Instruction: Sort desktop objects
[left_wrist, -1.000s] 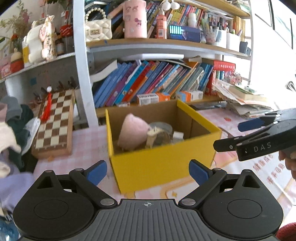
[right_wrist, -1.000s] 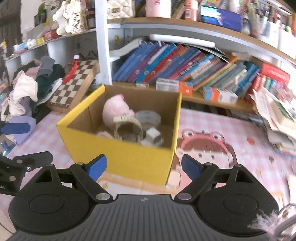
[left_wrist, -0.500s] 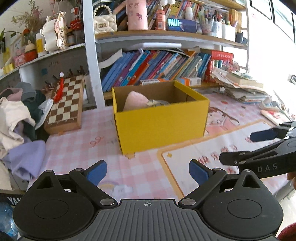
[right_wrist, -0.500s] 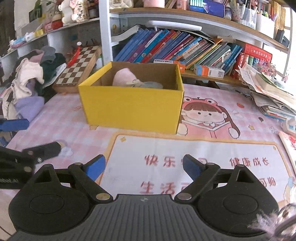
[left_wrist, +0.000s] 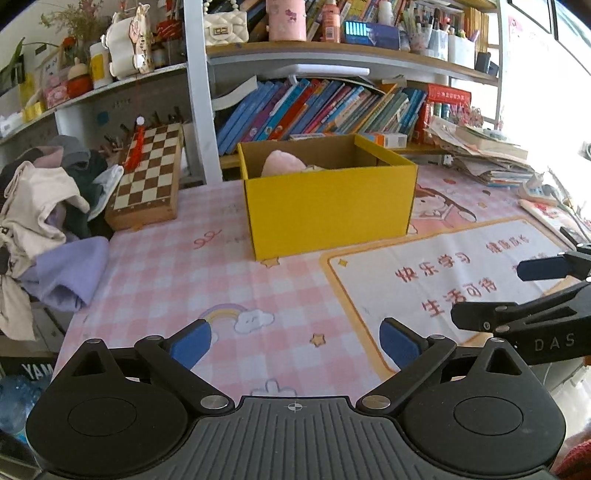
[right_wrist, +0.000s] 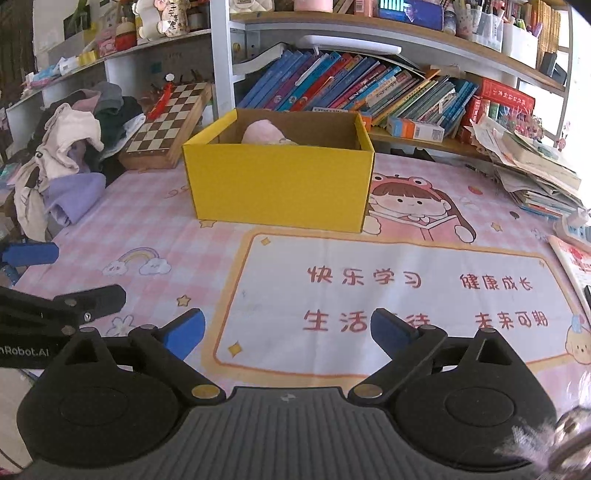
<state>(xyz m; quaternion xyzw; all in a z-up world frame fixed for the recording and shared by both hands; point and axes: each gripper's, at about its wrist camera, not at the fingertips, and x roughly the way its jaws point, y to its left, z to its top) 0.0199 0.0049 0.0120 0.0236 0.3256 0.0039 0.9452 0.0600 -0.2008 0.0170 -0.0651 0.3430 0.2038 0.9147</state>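
Note:
A yellow cardboard box stands on the pink checked desk mat, with a pink plush showing above its rim. My left gripper hangs open over the mat in front of the box, nothing between its blue pads. My right gripper is also back from the box, its jaws opening wider with nothing between them. From the left wrist view the right gripper shows at the right edge; from the right wrist view the left gripper shows at the left edge.
A folded chessboard leans behind the box on the left, beside a heap of clothes. Shelves of books run behind. A stack of papers lies at the right. A white printed mat covers the desk's front.
Both grippers have pulled back and down from above the box, which now looks smaller and farther. More of the desk mat shows in front. Right jaws spread slightly wider.

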